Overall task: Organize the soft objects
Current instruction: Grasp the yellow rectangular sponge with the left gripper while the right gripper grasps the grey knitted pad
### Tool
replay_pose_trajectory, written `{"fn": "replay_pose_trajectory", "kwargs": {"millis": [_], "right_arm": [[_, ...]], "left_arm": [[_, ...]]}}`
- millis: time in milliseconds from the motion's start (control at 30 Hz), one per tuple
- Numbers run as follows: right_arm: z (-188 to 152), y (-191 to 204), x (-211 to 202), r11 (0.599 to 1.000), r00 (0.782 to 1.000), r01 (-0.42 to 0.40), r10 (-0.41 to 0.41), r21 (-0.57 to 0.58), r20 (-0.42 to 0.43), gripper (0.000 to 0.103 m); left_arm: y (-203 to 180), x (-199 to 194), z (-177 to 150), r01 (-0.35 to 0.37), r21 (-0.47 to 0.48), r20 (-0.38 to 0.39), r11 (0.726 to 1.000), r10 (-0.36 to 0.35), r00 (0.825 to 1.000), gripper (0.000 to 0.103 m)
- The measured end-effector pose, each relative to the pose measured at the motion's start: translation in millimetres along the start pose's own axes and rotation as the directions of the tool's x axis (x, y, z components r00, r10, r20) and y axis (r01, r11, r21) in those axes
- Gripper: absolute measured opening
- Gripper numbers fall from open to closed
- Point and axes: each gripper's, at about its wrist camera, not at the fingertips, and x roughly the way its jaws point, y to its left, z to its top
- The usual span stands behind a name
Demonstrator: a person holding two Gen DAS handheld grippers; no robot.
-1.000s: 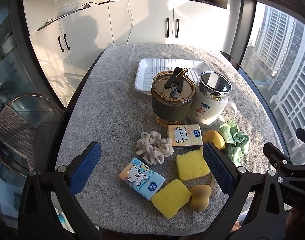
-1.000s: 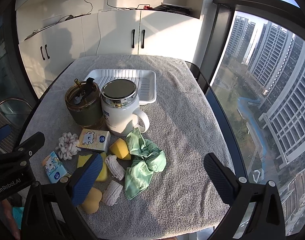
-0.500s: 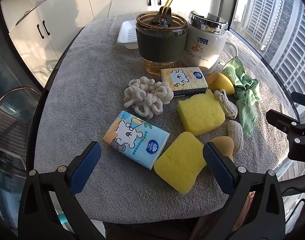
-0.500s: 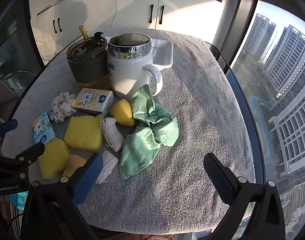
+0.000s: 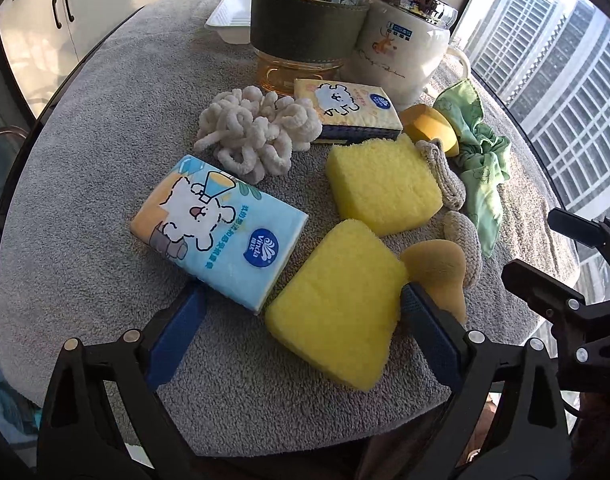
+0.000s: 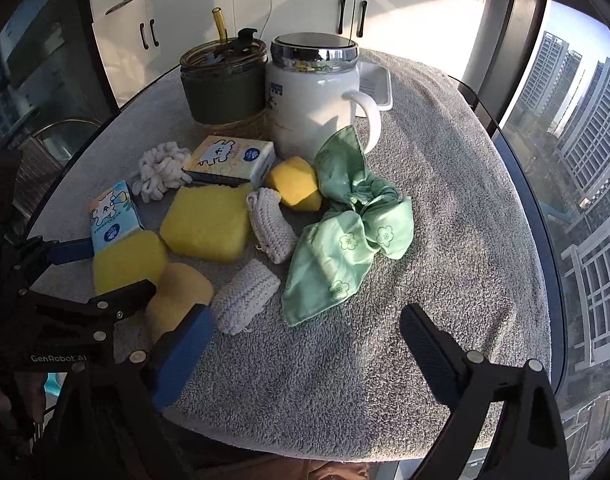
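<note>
1. I am lowering my left gripper (image 5: 301, 312) over the near yellow sponge (image 5: 337, 300), which is lying at the near edge of the counter (image 5: 85, 128). The sponge is sitting between the two blue pads, nearer the right-hand one, with its long axis running diagonally from near right to far left across the gap.
2. The jaws of that gripper are standing wide and just starting to close. I cannot see either pad pressing on the sponge yet, so it is not held.
3. The blue tissue pack (image 5: 221, 232) is lying just left of the sponge, its near corner close over my left-hand pad, and the tan makeup sponge (image 5: 437, 268) is crowding the right-hand pad. I judge both could get pinched along with the sponge.
4. My right gripper (image 6: 305, 340) is hovering over the near right part of the counter, jaws wide and beginning to narrow, with only bare towel between them. The knitted pad (image 6: 245, 300) and the green scarf (image 6: 345, 240) are lying just beyond its reach.
5. The left gripper is the nearer one to the sponge.
6. Compared with a second ago, both grippers have come down much closer to the counter and tipped more steeply; the tray, mug and jar at the far edge have slid toward the top of each view.
</note>
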Motion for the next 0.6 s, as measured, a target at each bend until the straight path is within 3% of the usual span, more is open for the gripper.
{"fn": "replay_pose_trajectory", "kwargs": {"millis": [100, 200, 267, 300, 400, 467, 533, 600], "right_arm": [[-2.4, 2.7, 11.1, 0.999, 0.999, -0.03, 0.031, 0.014, -0.029, 0.089], [-7.4, 3.1, 24.4, 0.995, 0.994, -0.089, 0.092, 0.041, -0.06, 0.081], [-10.4, 0.7, 30.9, 0.987, 0.986, -0.142, 0.148, 0.076, -0.075, 0.076], [-11.9, 0.4, 33.9, 0.984, 0.983, -0.154, 0.161, 0.085, -0.086, 0.073], [-12.5, 5.6, 37.0, 0.988, 0.988, -0.137, 0.141, 0.069, -0.061, 0.066], [-10.6, 8.7, 39.7, 0.989, 0.989, -0.131, 0.135, 0.067, -0.055, 0.064], [-6.7, 9.5, 41.3, 0.983, 0.984, -0.168, 0.172, 0.073, -0.052, 0.055], [-5.7, 12.2, 39.9, 0.983, 0.983, -0.171, 0.175, 0.07, -0.057, 0.054]], "left_arm": [[-5.0, -0.8, -4.3, 0.004, 0.017, 0.017, 1.0, -0.004, 1.0, 0.097], [-6.7, -2.5, -5.8, -0.007, 0.025, 0.039, 1.0, 0.006, 0.999, 0.088], [-10.4, -5.4, -6.6, 0.031, 0.022, 0.051, 0.999, -0.032, 0.998, 0.07], [-11.2, -5.3, -7.0, 0.064, 0.028, 0.059, 0.998, -0.066, 0.996, 0.053], [-20.0, -5.2, -10.8, 0.034, 0.063, 0.071, 0.997, -0.038, 0.997, 0.051], [-17.7, -7.2, -12.6, 0.052, 0.049, 0.073, 0.997, -0.055, 0.996, 0.05], [-13.3, -7.9, -14.2, 0.074, 0.03, 0.071, 0.997, -0.076, 0.995, 0.049], [-6.6, -6.4, -12.7, 0.084, 0.022, 0.07, 0.996, -0.086, 0.994, 0.049]]}}
